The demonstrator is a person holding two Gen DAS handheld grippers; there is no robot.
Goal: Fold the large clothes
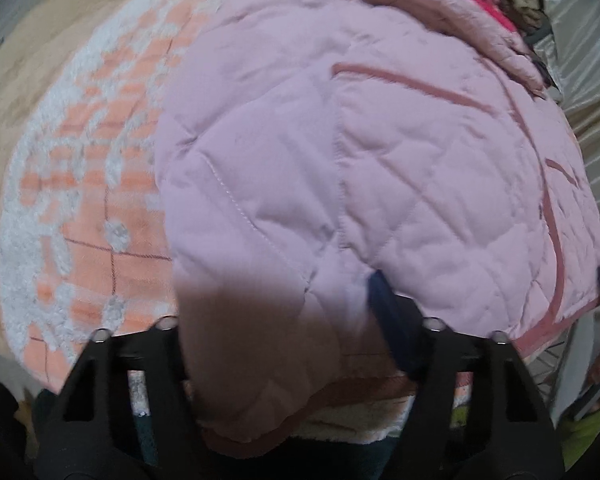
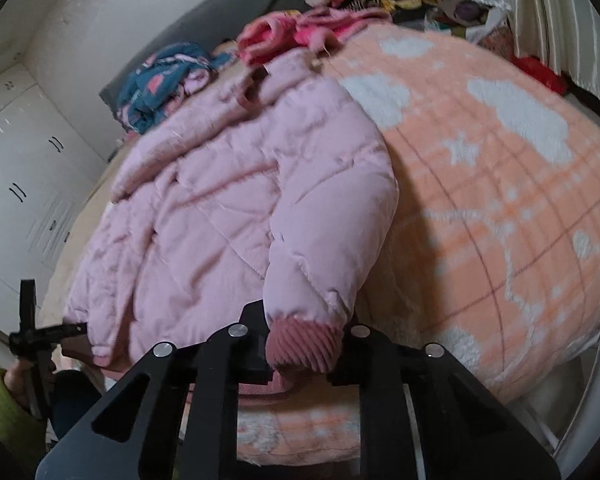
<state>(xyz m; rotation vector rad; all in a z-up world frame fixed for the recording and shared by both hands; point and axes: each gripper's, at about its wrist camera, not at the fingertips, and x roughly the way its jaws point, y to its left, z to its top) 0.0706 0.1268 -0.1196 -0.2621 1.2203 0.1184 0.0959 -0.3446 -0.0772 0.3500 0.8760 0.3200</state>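
Observation:
A large pink quilted jacket (image 1: pixel 380 140) lies spread on a bed, also seen in the right wrist view (image 2: pixel 220 220). My left gripper (image 1: pixel 296 344) is shut on the jacket's sleeve (image 1: pixel 252 340) near its cuff, which fills the gap between the jaws. My right gripper (image 2: pixel 304 352) is shut on the other sleeve's ribbed dark-pink cuff (image 2: pixel 306 348). The left gripper also shows in the right wrist view (image 2: pixel 36 332) at the jacket's lower left corner.
An orange-and-white fleece blanket (image 2: pixel 500 200) covers the bed under the jacket, also in the left wrist view (image 1: pixel 92 200). Piled clothes (image 2: pixel 300 32) lie at the bed's far end. White cabinets (image 2: pixel 16 184) stand on the left, a curtain (image 2: pixel 560 20) on the right.

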